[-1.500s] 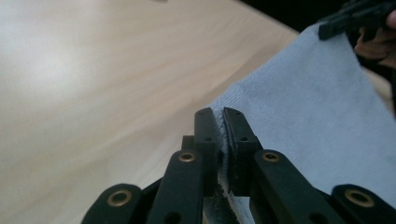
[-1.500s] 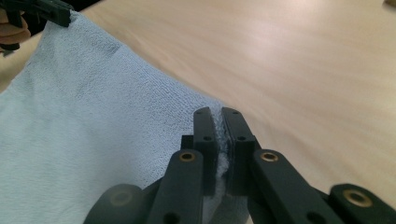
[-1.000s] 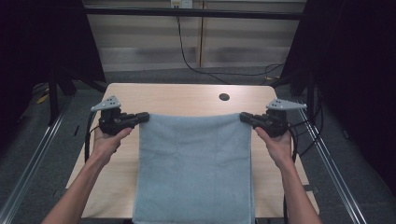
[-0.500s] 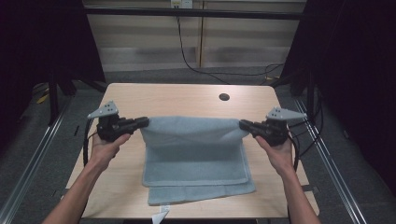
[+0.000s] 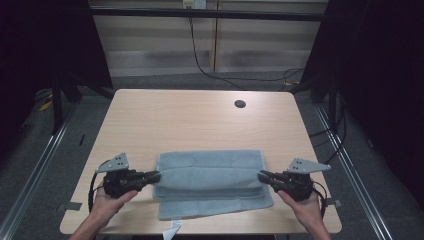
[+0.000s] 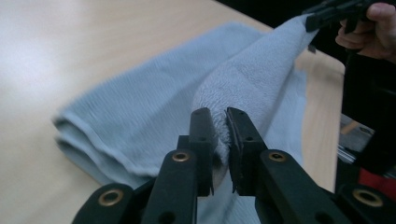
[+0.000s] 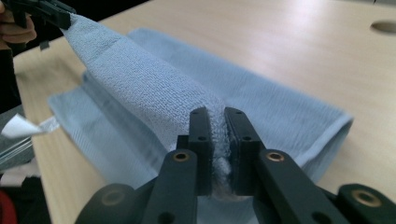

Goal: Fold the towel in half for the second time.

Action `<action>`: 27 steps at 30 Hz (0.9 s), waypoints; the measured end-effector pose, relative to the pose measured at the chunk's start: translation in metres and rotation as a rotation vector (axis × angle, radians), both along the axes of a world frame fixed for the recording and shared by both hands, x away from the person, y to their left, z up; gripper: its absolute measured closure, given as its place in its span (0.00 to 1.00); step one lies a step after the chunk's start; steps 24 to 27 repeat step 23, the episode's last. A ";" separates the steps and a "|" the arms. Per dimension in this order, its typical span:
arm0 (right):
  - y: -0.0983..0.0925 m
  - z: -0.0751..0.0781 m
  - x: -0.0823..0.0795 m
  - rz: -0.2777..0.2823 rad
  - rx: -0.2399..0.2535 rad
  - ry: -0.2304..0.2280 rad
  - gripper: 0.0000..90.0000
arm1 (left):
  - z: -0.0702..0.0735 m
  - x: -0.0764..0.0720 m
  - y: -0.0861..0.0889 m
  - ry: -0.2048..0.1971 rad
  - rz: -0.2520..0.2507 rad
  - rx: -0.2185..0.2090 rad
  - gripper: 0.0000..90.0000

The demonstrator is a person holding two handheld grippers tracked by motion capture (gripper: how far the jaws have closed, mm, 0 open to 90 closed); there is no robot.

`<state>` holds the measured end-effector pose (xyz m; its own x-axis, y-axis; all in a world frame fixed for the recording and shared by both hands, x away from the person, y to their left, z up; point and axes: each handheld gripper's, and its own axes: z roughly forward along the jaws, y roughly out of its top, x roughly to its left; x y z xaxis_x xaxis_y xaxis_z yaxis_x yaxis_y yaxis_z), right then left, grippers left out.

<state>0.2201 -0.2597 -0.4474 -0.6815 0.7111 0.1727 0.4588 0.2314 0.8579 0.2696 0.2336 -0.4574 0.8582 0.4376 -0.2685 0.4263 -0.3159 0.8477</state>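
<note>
Carried down and toward the near edge since the earlier frames, both corners of the towel [image 5: 210, 182] and the fold with them, so that the upper layer now drapes over a doubled stack instead of hanging open. Nearest, left gripper [image 5: 154, 176] and right gripper [image 5: 263, 175], each pinching one end of the raised fold, jaws having just eased apart slightly yet with cloth still caught between the pads, as seen in the left gripper view [image 6: 220, 135] and the right gripper view [image 7: 218, 140]. Between them, long axis running straight from one gripper to the other, across the tabletop [image 5: 200, 120]; neither hand nearer. Below the near hem, a small white tag [image 5: 172, 231], writing unreadable. Farther off, a round hole [image 5: 240, 104] in the wood. No brands legible anywhere.
</note>
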 end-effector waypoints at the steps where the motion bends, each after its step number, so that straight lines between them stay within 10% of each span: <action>1: -0.001 -0.003 -0.003 0.000 0.003 0.008 0.88 | -0.003 -0.004 0.001 0.006 -0.008 0.004 0.89; 7: -0.010 -0.005 -0.019 0.024 0.037 0.029 0.79 | -0.004 -0.019 0.016 0.040 -0.029 -0.065 0.83; 12: -0.017 0.001 -0.020 -0.033 0.071 -0.014 0.72 | -0.004 0.000 0.028 0.032 0.087 -0.075 0.73; 20: -0.034 -0.004 -0.010 -0.184 0.080 -0.017 0.59 | -0.017 0.018 0.046 0.015 0.264 0.003 0.49; 27: -0.041 -0.003 -0.009 -0.232 0.077 -0.026 0.50 | -0.021 0.021 0.047 0.021 0.289 0.030 0.41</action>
